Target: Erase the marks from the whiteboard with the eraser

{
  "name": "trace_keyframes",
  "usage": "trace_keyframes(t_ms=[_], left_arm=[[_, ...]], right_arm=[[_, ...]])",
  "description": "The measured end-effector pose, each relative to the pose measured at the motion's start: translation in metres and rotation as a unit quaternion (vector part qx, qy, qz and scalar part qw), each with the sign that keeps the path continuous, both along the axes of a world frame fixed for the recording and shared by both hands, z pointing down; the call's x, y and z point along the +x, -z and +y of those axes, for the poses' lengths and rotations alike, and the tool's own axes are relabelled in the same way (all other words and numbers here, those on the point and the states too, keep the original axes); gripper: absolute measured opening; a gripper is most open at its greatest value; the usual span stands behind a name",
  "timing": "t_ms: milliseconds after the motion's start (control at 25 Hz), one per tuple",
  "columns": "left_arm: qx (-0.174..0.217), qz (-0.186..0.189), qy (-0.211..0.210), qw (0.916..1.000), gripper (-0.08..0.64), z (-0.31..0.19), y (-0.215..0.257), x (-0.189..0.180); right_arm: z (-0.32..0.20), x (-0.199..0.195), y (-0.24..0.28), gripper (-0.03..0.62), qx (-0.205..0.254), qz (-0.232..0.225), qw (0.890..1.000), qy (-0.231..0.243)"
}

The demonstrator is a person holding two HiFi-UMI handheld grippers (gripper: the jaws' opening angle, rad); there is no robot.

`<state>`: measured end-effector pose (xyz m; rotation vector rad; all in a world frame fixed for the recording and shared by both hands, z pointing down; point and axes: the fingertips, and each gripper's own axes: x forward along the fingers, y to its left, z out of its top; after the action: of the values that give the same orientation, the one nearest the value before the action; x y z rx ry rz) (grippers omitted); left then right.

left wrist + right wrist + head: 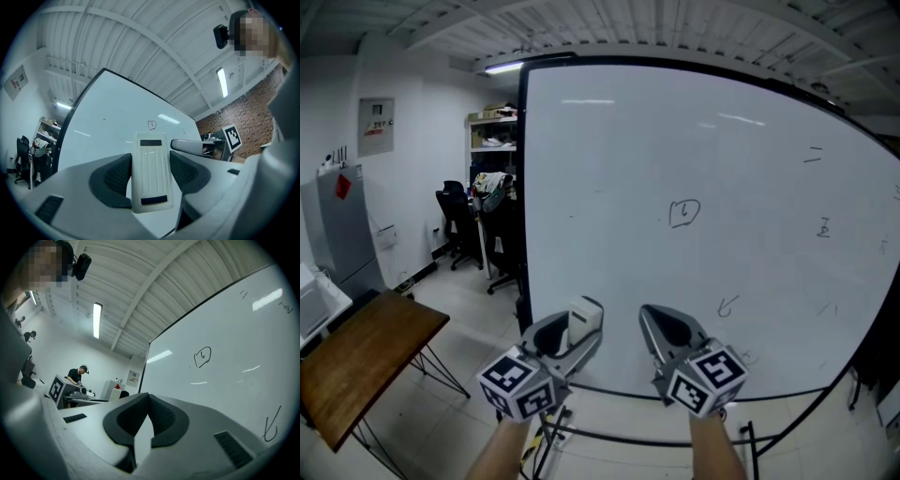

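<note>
As for containers, only an open shelf unit [492, 141] far back at the left, beside the edge of the whiteboard [675, 131]. Carried several things on its boards, too small to name.

Clamped in the left gripper [574, 330] — the white eraser [151, 173]. Sat between the two dark pads [117, 176], pressed at its long sides, with its far end reaching out past the jaw tips toward the board. Showed in the left gripper view a ribbed plastic back with a dark strip at each end. Opened only as wide as the body of the eraser, not more. Was held low, in front of the bottom part of the board and near to it; touching the surface or not, could not be told.

Right gripper [659, 323]: closed tip to tip, with nothing between the jaws. Hovered just beside the left one, at about the same height, and pointed at the board too.

Seen on the board, several thin marks: a small boxed sign [684, 213] near the middle, well above the eraser and to its right; a tick [727, 306] lower down, above the right gripper; two short marks [813, 155] close to the right edge.

Noticed at the left, well apart from the board — a brown wooden table [356, 361], and farther back some dark office chairs [455, 220].
</note>
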<state>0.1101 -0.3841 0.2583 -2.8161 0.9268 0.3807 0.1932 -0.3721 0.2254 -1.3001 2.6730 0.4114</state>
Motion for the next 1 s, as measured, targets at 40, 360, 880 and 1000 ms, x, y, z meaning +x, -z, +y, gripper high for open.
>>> trace_keyframes(t_ms=[40,360,880,1000], left_arm=[[-0.001,-0.001,0.001,1.0,0.25,-0.001,0.0,0.0],[-0.006,-0.006,0.006,1.0,0.25,-0.005,-0.001,0.002],[-0.008,-0.008,0.011,0.9999,0.252,-0.01,-0.002,0.003],[-0.008,-0.007,0.011,0.9999,0.25,-0.011,-0.002,0.002]], right_arm=[[-0.001,0.0,-0.001,-0.009,-0.002,-0.001,1.0,0.001],[-0.005,0.0,-0.002,-0.009,-0.003,-0.003,1.0,0.003],[-0.008,0.001,-0.001,-0.009,-0.002,-0.006,1.0,0.002],[-0.008,0.001,-0.001,-0.009,-0.002,-0.006,1.0,0.0]])
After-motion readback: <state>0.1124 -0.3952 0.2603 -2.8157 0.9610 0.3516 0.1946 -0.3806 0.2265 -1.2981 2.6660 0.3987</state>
